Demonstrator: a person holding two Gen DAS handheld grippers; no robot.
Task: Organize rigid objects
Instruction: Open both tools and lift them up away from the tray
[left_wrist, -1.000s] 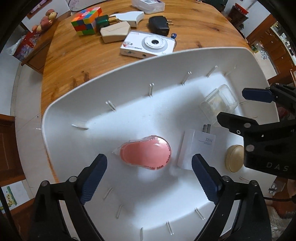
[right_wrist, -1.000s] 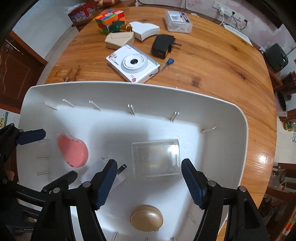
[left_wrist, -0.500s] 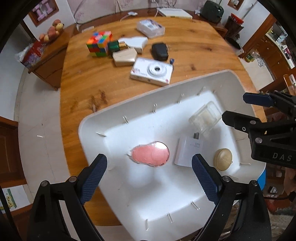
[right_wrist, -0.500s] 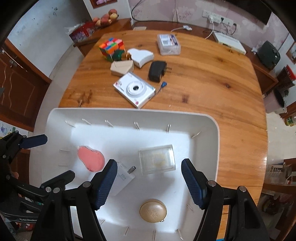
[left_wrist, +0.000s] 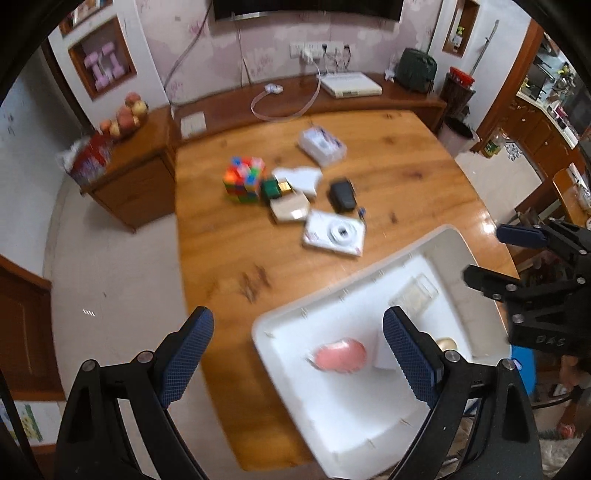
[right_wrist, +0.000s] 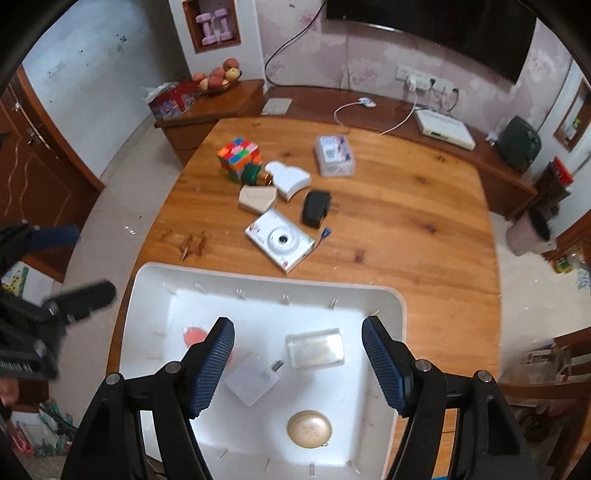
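On the table: I see a white tray (right_wrist: 391, 306) at the near edge of the wooden table (right_wrist: 406, 229).
Tray contents: a pink flat piece (left_wrist: 340, 355), a white charger (right_wrist: 253, 377), a clear plastic box (right_wrist: 315, 348) and a round tan case (right_wrist: 309, 429) lie inside, apart from each other.
Still on the wood: a white camera (right_wrist: 279, 240), a black adapter (right_wrist: 314, 208), a colour cube (right_wrist: 238, 154), a beige box (right_wrist: 257, 199), a white heart-shaped box (right_wrist: 288, 179) and a clear case (right_wrist: 334, 155) lie beyond the tray.
Left gripper (left_wrist: 297, 356): jaws wide apart, nothing between them; I see it above the tray's left corner.
Right gripper (right_wrist: 297, 363): jaws spread, holding nothing, above the tray's middle.
Only right view: the tan case is fully visible; the charger's prongs show.
Only left view: the pink piece is whole, though blurred; in the right view a finger (right_wrist: 210, 363) covers part of it.
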